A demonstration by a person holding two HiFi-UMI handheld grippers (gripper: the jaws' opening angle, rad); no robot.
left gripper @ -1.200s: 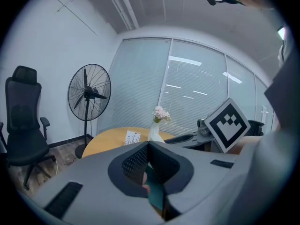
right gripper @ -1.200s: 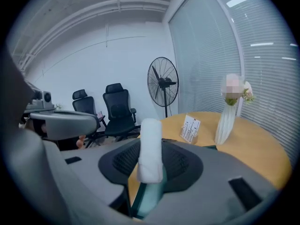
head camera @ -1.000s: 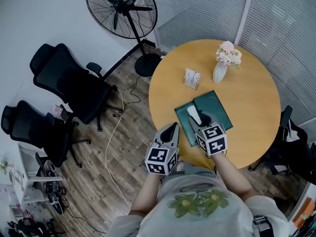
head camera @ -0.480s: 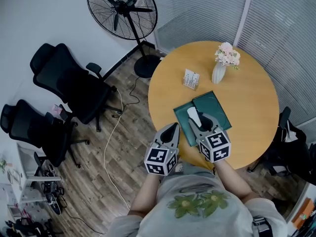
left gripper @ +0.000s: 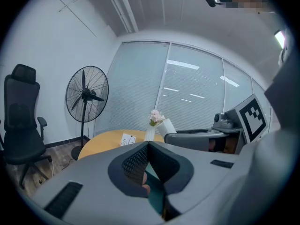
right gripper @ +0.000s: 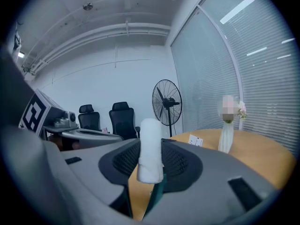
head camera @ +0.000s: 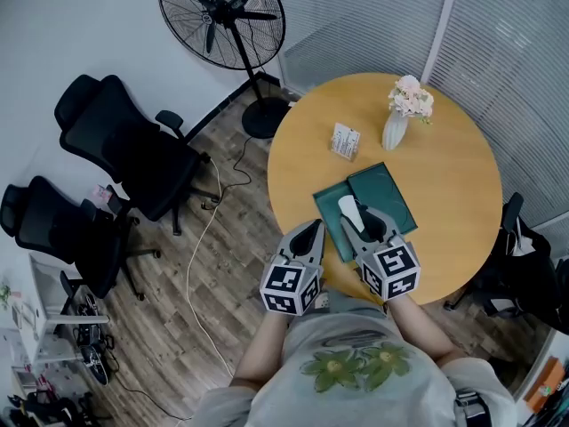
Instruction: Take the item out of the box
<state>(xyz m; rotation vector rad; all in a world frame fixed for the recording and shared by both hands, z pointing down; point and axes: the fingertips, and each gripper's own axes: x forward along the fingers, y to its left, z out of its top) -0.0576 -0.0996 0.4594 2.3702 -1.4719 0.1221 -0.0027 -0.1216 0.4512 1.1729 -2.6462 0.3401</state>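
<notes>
An open teal box (head camera: 384, 194) lies on the round wooden table (head camera: 444, 167). Over its near left part my right gripper (head camera: 360, 218) is shut on a white roll (head camera: 349, 208), which stands upright between the pads (right gripper: 151, 135). Its jaws have just closed a little further on the roll. The roll hangs above the box, whose teal edge (right gripper: 158, 191) shows below it. My left gripper (head camera: 312, 229) hovers at the table's near edge, left of the box. Its jaws meet at the tips (left gripper: 149, 145) with nothing between them.
A white vase with pink flowers (head camera: 397, 123) and a small white card stand (head camera: 346, 140) sit on the far part of the table. A standing fan (head camera: 222, 16) and two black office chairs (head camera: 124, 149) are on the floor to the left. A cable (head camera: 209, 238) trails across the floor.
My right gripper has lifted the white roll slightly and drawn it back toward the person. The left gripper has stayed in place.
</notes>
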